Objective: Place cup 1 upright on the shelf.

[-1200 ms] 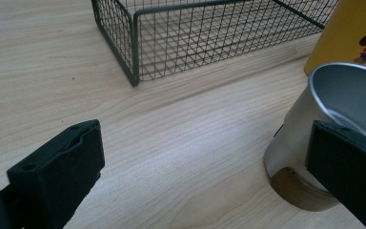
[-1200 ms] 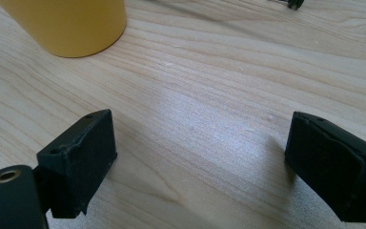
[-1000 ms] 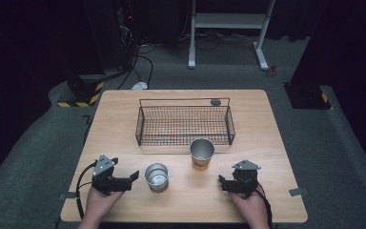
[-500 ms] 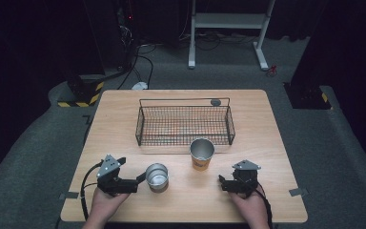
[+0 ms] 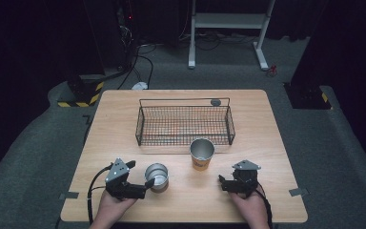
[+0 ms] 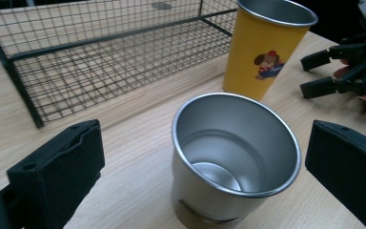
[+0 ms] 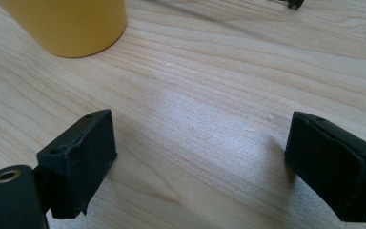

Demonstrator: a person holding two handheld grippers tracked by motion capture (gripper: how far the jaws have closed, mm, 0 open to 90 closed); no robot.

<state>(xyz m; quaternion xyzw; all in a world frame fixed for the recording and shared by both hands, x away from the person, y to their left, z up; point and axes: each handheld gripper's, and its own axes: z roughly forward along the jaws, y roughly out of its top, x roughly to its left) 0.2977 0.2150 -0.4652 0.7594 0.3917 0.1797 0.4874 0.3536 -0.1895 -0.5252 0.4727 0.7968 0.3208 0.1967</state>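
Observation:
A silver steel cup (image 5: 156, 176) stands upright and empty near the table's front left. My left gripper (image 5: 146, 184) is open, with one jaw on each side of the cup (image 6: 233, 162) and a gap to each pad (image 6: 62, 167). A yellow cup (image 5: 202, 153) with a cartoon dog print (image 6: 267, 64) stands upright just behind it, in front of the basket. My right gripper (image 5: 225, 183) rests open on the wood at the front right, pointing left, with nothing between its jaws (image 7: 200, 162). The yellow cup's base (image 7: 69, 24) lies ahead of it.
A black wire basket (image 5: 185, 125) sits empty at the table's middle, its near corner (image 6: 33, 109) close behind the silver cup. A small dark round disc (image 5: 215, 102) lies on the wood behind the basket. The right gripper (image 6: 321, 71) appears beyond the yellow cup.
My left gripper has slid right toward the silver cup, so its open jaws now sit either side of it. The right gripper and both cups have not moved.

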